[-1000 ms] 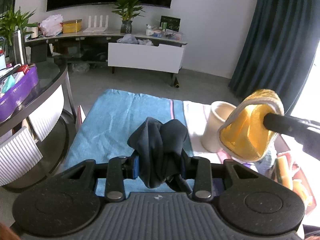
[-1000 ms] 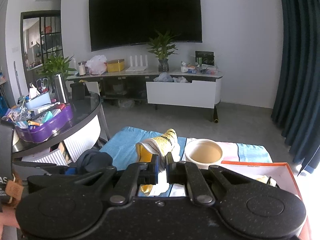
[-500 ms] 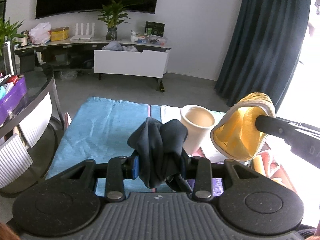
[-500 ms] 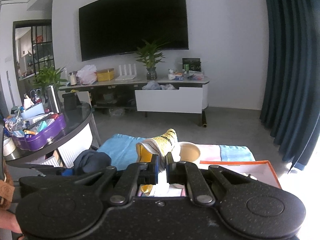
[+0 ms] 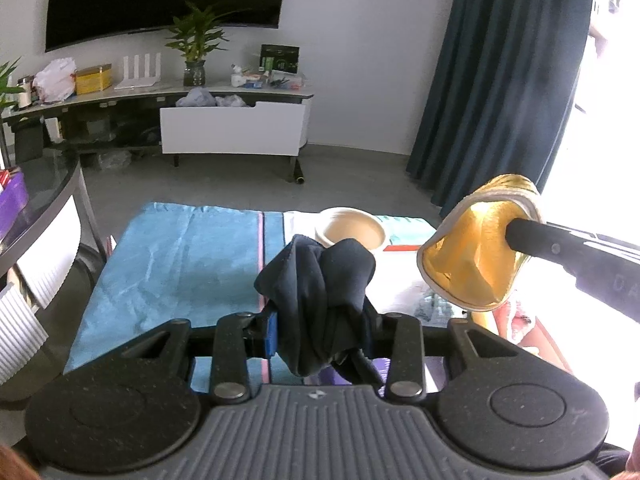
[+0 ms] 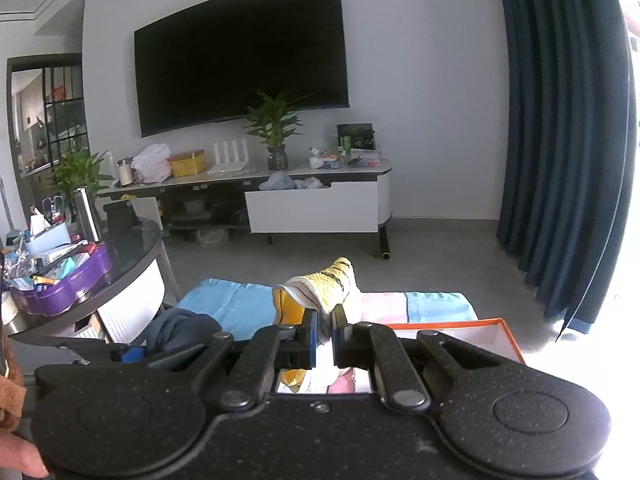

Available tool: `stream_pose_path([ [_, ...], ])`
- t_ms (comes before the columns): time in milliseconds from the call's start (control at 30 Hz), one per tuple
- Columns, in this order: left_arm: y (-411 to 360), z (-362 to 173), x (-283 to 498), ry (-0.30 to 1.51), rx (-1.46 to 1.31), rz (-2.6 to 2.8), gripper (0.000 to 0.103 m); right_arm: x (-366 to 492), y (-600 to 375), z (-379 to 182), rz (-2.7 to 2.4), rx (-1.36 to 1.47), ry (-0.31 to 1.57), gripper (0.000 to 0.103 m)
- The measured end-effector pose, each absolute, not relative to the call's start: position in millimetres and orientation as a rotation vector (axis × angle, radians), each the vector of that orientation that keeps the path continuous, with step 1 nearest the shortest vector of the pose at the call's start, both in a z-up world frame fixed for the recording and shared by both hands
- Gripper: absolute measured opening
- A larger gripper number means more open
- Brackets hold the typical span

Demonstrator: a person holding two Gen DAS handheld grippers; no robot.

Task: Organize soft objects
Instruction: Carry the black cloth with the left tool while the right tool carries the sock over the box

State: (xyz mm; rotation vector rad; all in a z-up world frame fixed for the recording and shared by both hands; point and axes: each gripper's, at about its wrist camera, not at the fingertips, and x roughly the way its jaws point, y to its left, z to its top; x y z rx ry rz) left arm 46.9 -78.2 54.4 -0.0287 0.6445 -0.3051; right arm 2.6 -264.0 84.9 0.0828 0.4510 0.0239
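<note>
Both grippers have lifted: left gripper (image 5: 320, 336) fingers clamp the dark cloth (image 5: 320, 296); right gripper (image 6: 325, 338) fingers pinch the yellow sock (image 6: 320, 292).

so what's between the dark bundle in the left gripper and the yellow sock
In the left wrist view, nothing solid: open air separates the dark cloth bundle and the yellow sock, with the cream cup behind that gap.

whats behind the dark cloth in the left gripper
Behind the dark cloth, which the left gripper clamps, a cream cup stands on the blue towel. Only its rim and part of its inside show; the cloth covers its lower body and base.
</note>
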Motion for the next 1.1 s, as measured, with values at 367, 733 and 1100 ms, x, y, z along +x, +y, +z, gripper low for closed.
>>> stream_pose_path([
  [367, -103.1, 54.9, 45.4, 0.649, -0.012, -0.356, 0.038, -5.6, -285.2, 87.6, -0.024, 0.095, 0.439, 0.008],
  [733, -125.0, 54.0, 49.5, 0.654, -0.003, -0.386, 0.038, -11.4, -305.4, 86.6, -0.076, 0.106, 0.435, 0.008],
  [1100, -138.9, 51.2, 53.7, 0.664, 0.006, -0.404, 0.039, -13.2, -317.5, 85.1, -0.110, 0.116, 0.435, 0.008],
])
